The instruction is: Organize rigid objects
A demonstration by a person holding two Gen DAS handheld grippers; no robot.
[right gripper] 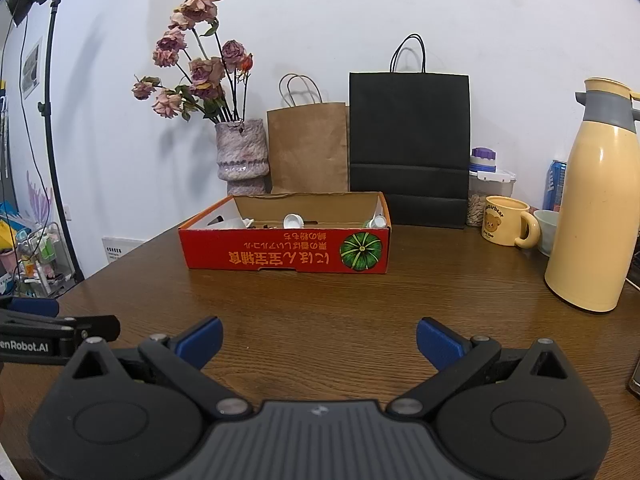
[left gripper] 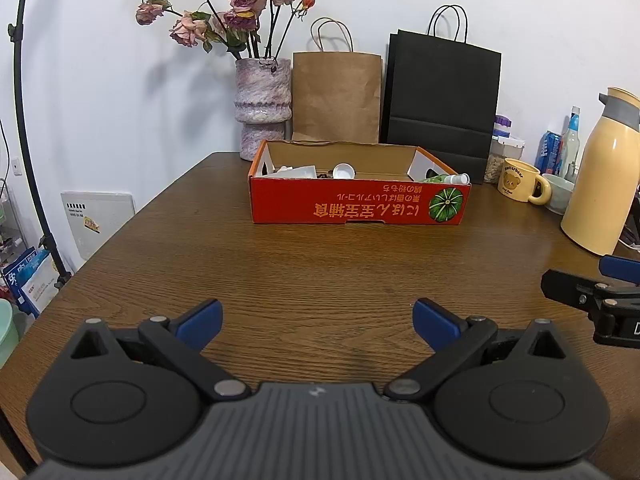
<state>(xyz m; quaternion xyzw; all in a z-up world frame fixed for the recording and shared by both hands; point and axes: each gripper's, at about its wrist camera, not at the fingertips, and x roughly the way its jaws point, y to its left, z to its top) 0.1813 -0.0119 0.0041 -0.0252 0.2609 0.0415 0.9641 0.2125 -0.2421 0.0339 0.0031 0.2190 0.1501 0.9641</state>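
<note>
A red cardboard box (left gripper: 352,204) with a pumpkin picture stands on the brown wooden table (left gripper: 280,272), well ahead of both grippers; it also shows in the right wrist view (right gripper: 280,250). Inside lie small white items, a white cap (left gripper: 343,171) and a green bottle with a white tip (left gripper: 448,178). My left gripper (left gripper: 318,324) is open and empty, low over the table. My right gripper (right gripper: 319,346) is open and empty, beside the left one; it shows at the right edge of the left wrist view (left gripper: 592,292).
Behind the box stand a vase of dried roses (left gripper: 262,108), a brown paper bag (left gripper: 336,96) and a black paper bag (left gripper: 442,100). At the right are a yellow bear mug (right gripper: 506,222), a cream thermos (right gripper: 592,208), jars and a can. A light stand (left gripper: 24,120) is left.
</note>
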